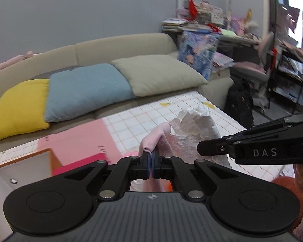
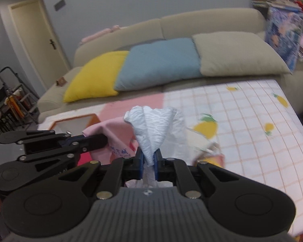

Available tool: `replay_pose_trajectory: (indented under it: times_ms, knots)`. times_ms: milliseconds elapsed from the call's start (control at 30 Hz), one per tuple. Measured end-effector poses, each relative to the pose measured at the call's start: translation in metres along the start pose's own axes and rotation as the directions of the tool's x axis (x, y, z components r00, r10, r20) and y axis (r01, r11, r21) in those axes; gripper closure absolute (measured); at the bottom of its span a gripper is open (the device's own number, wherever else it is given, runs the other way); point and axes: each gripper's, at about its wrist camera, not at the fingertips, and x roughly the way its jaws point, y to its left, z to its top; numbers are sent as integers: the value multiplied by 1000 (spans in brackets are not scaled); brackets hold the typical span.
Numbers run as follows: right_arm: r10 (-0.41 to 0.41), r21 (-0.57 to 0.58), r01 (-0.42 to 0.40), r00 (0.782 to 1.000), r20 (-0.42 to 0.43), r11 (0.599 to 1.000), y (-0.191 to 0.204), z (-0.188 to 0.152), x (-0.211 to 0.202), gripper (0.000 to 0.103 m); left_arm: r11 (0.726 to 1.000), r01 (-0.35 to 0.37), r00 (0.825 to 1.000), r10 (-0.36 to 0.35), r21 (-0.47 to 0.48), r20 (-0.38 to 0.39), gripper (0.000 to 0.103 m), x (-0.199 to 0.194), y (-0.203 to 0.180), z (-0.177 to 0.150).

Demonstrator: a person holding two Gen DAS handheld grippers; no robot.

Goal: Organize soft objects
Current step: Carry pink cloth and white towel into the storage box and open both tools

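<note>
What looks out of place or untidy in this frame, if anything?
Nothing looks spilled or damaged. The left gripper pinches a pink cloth and the right gripper a crumpled white cloth, both bunched, not folded. On the sofa, the yellow, blue and beige cushions overlap slightly.

Three cushions (image 1: pixel 86 88) – two grippers (image 1: pixel 150 161), one pink cloth (image 1: pixel 155 139), one white cloth (image 2: pixel 151 129).

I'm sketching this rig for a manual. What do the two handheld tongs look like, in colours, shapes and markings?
Both tongs, left and right, are matte black, with linkage arms pinned by silver rivets, two round discs either side of a ribbed grey body, and blue pads on the fingers. White "DAS" lettering marks the right one's side. No cables or sleeves show.
</note>
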Motion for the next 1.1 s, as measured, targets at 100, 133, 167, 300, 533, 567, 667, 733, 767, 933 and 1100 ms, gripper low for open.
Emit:
replay_pose_trajectory:
  times_ms: [100,133,167,300,533,567,667,733,767,933,1100]
  knots:
    - [41,-27,-41,999,16,999,19,9,2,96,999,-42,999,42,-20,19,101,-11,17,1]
    - [57,-38,-56,998,19,998,26,12,3,96,998,-57,998,58,-26,25,101,-14,22,1]
    - [74,-49,-73,997,21,996,33,16,5,96,997,-73,997,74,-32,30,101,-17,27,2]
    - [140,-100,-137,990,29,985,64,29,14,96,989,-132,990,135,-65,48,101,-29,52,2]
    - [265,-124,-263,964,4,957,119,50,55,96,964,-238,967,247,-121,58,101,-38,96,-2]
    - [275,-129,-273,961,-4,953,127,52,63,96,959,-251,964,260,-128,56,101,-38,101,-3]
    - [308,-130,-309,951,-30,942,145,53,88,96,945,-296,952,304,-140,42,101,-34,119,-6]
    - [336,-115,-341,940,-59,933,154,54,105,96,936,-312,947,320,-160,26,101,-31,131,-10]
    - [344,-114,-351,936,-72,930,158,54,113,96,934,-313,947,320,-173,18,101,-29,137,-12]
    - [351,-141,-369,926,-136,919,178,52,150,96,920,-330,944,328,-211,-47,101,-15,165,-30]
    - [302,-160,-340,927,-222,927,184,44,191,96,915,-342,938,321,-215,-130,101,5,179,-48]
